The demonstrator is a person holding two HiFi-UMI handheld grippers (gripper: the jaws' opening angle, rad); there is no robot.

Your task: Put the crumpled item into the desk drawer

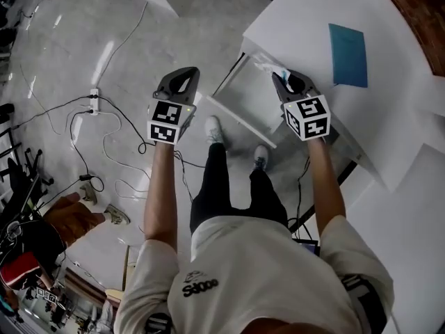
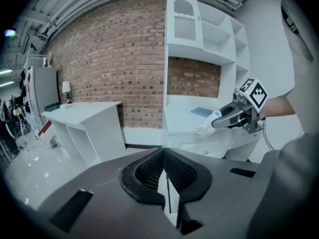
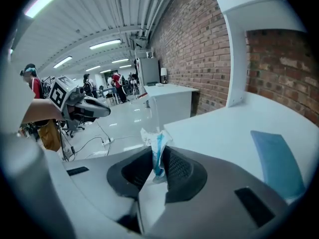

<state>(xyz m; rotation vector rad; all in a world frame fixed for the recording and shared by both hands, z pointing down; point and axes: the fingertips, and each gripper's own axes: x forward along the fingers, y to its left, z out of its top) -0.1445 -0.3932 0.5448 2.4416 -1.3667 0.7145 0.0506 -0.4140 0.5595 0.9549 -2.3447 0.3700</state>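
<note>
Right gripper view: the right gripper [image 3: 158, 166] is pinched on the crumpled item [image 3: 157, 142] (white, blue-streaked), which stands upright between its jaws, seemingly right above the open drawer [image 1: 240, 117].

Only one piece of lettering: dark print on the pale shirt [image 1: 200, 284] in the head view, starting with what looks like an S, the rest too small and blurred to read. On the left tool [image 1: 182, 75] and right tool [image 1: 281, 77], black-and-white square code markers on the left cube [image 1: 167, 122] and right cube [image 1: 306, 117]: patterns only, no letters or digits to make out
</note>
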